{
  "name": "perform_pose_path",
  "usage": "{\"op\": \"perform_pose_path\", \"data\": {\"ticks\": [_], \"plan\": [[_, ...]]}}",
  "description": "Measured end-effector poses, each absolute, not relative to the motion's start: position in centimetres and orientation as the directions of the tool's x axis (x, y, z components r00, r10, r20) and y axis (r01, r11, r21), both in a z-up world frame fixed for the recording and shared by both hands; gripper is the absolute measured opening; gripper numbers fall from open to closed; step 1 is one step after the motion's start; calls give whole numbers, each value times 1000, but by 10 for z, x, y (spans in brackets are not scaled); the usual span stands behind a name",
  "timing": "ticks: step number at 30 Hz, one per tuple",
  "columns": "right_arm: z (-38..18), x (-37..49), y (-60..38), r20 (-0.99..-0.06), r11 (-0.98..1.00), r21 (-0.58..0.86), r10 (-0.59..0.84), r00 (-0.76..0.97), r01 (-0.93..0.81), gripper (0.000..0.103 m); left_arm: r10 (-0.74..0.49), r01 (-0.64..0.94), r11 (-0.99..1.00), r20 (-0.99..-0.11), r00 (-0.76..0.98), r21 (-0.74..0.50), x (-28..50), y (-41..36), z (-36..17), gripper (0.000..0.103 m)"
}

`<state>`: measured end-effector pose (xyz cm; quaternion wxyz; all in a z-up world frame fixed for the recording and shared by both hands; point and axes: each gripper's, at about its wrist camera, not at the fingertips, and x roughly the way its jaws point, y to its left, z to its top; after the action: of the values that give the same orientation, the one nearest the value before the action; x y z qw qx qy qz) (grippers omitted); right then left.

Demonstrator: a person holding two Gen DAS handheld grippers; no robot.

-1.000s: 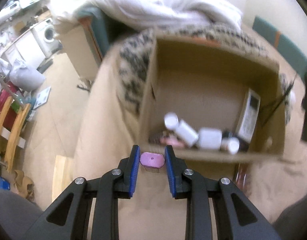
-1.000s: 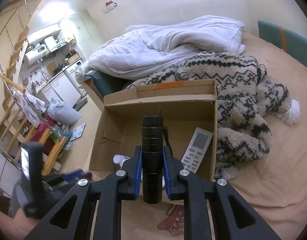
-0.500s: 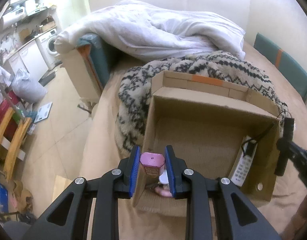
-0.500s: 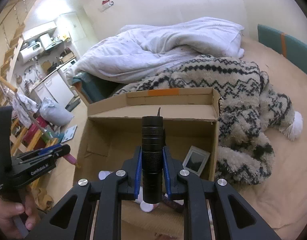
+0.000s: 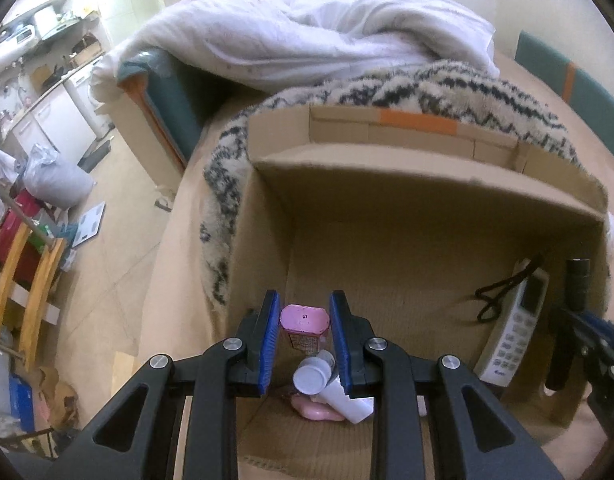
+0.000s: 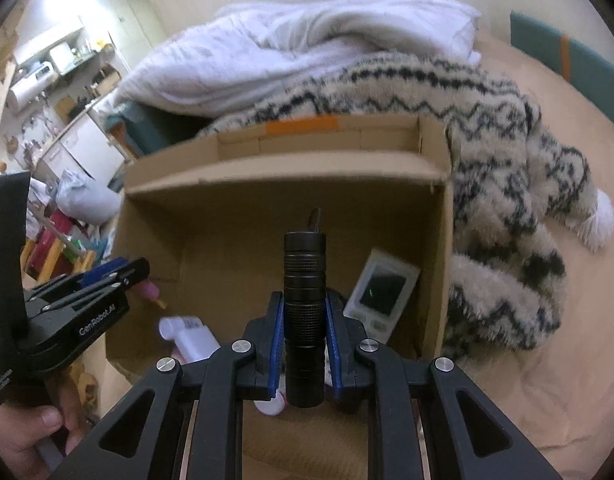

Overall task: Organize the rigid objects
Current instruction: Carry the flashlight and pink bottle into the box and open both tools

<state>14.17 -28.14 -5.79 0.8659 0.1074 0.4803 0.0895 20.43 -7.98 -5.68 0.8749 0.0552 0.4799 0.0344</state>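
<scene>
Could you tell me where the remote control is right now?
The remote control leans against the cardboard box's right inner wall in both views, beside the right claw's black flashlight.

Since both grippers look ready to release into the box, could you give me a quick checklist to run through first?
1. Left gripper shut on pink bottle: ok.
2. Right gripper shut on black flashlight: ok.
3. Both items over the cardboard box opening: ok.
4. Bare box floor below flashlight: cannot tell.
5. Flashlight clear of remote control: ok.
6. Pink bottle clear of white bottle below: cannot tell.
</scene>
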Motion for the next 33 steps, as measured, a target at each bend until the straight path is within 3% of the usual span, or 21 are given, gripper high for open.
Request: {"op": "perform_pose_path", "data": {"ticks": [19,25,27,28,30,31,33], "plan": [[-76,146,-290,-858,960,280,244,452,13,21,171,7,980,-865,471,198,213,-81,-84,23],[-70,147,-299,-840,946,321,266,473,38,21,165,35,978,-864,475,206,207,-85,-82,44],[-66,146,-302,-822,933,358,296,487,36,23,153,40,980,-862,483,196,204,-86,-78,57],[-64,145,-303,-814,928,371,308,493,32,27,147,39,981,-859,491,190,201,-87,-76,61],[-58,143,-303,-794,922,387,323,515,20,46,132,41,983,-855,501,176,197,-87,-70,63],[-54,141,-303,-784,920,392,325,529,16,69,135,36,983,-850,509,178,194,-86,-67,63],[-46,138,-302,-761,914,406,337,554,1,73,127,30,985,-842,524,167,190,-83,-61,63]]}}
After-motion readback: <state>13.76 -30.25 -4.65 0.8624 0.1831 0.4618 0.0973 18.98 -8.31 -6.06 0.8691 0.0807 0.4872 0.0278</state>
